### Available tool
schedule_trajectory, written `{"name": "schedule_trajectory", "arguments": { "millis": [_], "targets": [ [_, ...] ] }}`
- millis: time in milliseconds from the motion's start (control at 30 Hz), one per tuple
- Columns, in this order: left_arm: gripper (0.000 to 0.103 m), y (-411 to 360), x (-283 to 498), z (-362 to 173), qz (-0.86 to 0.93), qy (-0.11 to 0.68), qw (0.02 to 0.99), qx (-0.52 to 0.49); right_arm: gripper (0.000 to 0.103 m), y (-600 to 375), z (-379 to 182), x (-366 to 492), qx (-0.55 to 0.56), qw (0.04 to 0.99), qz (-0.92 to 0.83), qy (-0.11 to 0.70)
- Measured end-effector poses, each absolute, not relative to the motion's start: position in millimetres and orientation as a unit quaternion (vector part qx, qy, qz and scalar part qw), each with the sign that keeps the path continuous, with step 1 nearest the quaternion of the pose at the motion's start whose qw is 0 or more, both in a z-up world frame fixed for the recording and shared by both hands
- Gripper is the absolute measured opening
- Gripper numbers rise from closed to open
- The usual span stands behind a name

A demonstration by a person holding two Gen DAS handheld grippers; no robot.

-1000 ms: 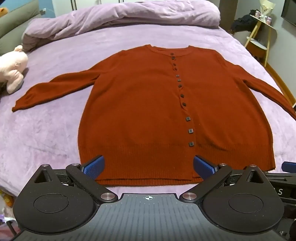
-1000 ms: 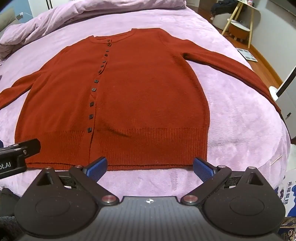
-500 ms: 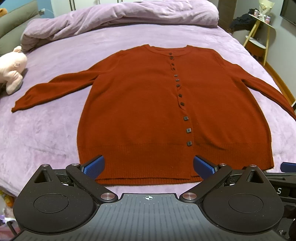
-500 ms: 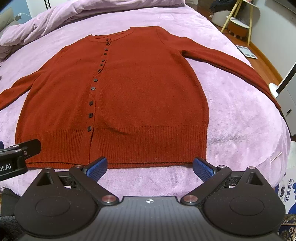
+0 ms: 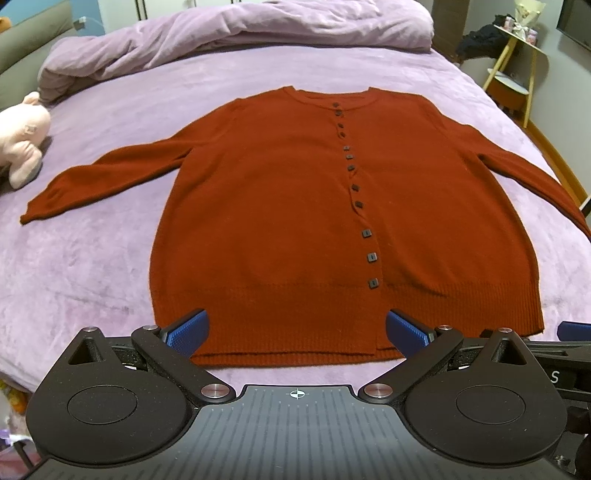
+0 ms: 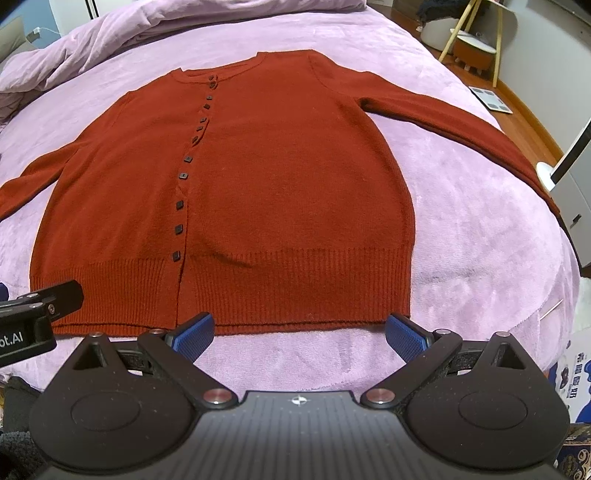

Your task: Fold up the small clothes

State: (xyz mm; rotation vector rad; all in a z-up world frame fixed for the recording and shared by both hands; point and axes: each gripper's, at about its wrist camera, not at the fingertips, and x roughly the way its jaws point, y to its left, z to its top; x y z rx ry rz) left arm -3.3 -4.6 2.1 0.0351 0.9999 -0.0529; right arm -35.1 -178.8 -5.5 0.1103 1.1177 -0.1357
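Two tools, both spread wide with nothing between the fingers. Your left tool (image 5: 295, 332) hangs over the near hem of the rust-red cardigan (image 5: 295, 229), its blue pads (image 5: 186, 330) apart above the ribbed band. Your right tool (image 6: 299, 334) sits just short of the hem, over bare bed cover, with that hem running between the fingertips at 12 o'clock.

The cardigan lies flat, front up and buttoned, on the purple bed (image 5: 85, 258), collar at 12 o'clock, hem toward you. A row of dark square buttons (image 5: 356, 188) runs down the placket. In the left view one sleeve reaches out to 9 o'clock and the other to 3 o'clock, both straight.

A bunched purple duvet (image 5: 240, 33) lies beyond the collar at 12 o'clock. A pink plush toy (image 5: 22, 142) rests at 10 o'clock, well apart from the sleeve cuff. In the right view, part of the left tool's body shows at 9 o'clock, over the hem corner.
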Motion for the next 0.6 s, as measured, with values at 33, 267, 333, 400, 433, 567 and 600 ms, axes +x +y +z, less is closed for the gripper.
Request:
{"name": "schedule_trajectory", "arguments": {
  "millis": [33,267,333,400,433,567,600],
  "targets": [
    [0.103,-5.0,-2.7,2.0,-0.026,0.480,0.877,0.017,0.099,-179.3,-5.8,-35.3,0.053,0.844,-0.064,0.530],
    [0.103,-6.4,-1.9,1.0,-0.028,0.482,0.875,0.019,0.099,-179.7,-6.3,-35.9,0.055,0.843,-0.066,0.531],
    [0.103,-6.7,-1.4,0.5,-0.028,0.483,0.875,0.019,0.099,-179.6,-6.3,-35.9,0.055,0.843,-0.066,0.532],
    [0.103,-6.8,-1.3,0.2,-0.028,0.483,0.875,0.019,0.099,-179.3,-6.3,-35.5,0.054,0.843,-0.066,0.532],
    [0.103,-7.0,-0.8,0.0,-0.028,0.484,0.875,0.019,0.099,-179.5,-6.3,-35.6,0.054,0.842,-0.066,0.532],
    [0.103,-7.6,-0.6,-0.4,-0.029,0.484,0.874,0.019,0.099,-179.7,-5.8,-35.9,0.056,0.842,-0.067,0.532],
    [0.103,-8.0,-0.4,-0.7,-0.030,0.484,0.874,0.020,0.099,-179.7,-5.7,-35.8,0.057,0.842,-0.067,0.532]
  ]
}}
